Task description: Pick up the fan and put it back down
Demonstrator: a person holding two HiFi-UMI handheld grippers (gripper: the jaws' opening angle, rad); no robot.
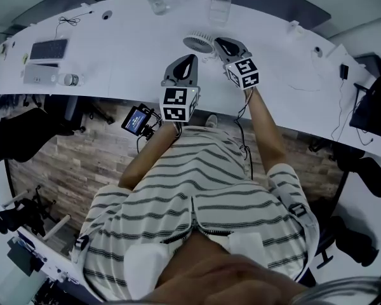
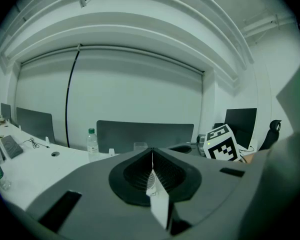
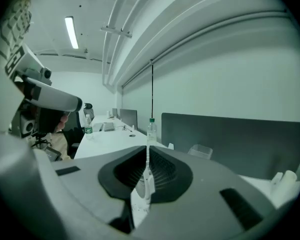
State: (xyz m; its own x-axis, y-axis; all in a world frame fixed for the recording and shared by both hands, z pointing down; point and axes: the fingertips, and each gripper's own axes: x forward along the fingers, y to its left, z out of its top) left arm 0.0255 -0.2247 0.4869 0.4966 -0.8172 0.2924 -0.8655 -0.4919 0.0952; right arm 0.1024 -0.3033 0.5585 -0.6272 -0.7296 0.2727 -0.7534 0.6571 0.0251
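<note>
The white round fan (image 1: 198, 42) rests on the white desk (image 1: 120, 68), towards its far edge. My right gripper (image 1: 223, 42) hovers just right of the fan, jaws pressed together with nothing held; in the right gripper view the right gripper (image 3: 148, 153) shows only a thin slit between its jaws. My left gripper (image 1: 188, 59) sits nearer the person, short of the fan, also shut and empty. In the left gripper view the left gripper (image 2: 151, 153) has its jaws meeting, and the right gripper's marker cube (image 2: 221, 143) appears to the right.
A water bottle (image 1: 155, 0) and a clear plastic cup (image 1: 220, 6) stand at the desk's far edge behind the fan. A keyboard (image 1: 49, 49) lies at the left, cables at the right. Grey divider panels (image 2: 145, 134) line the desk's back. Dark chairs sit under the desk.
</note>
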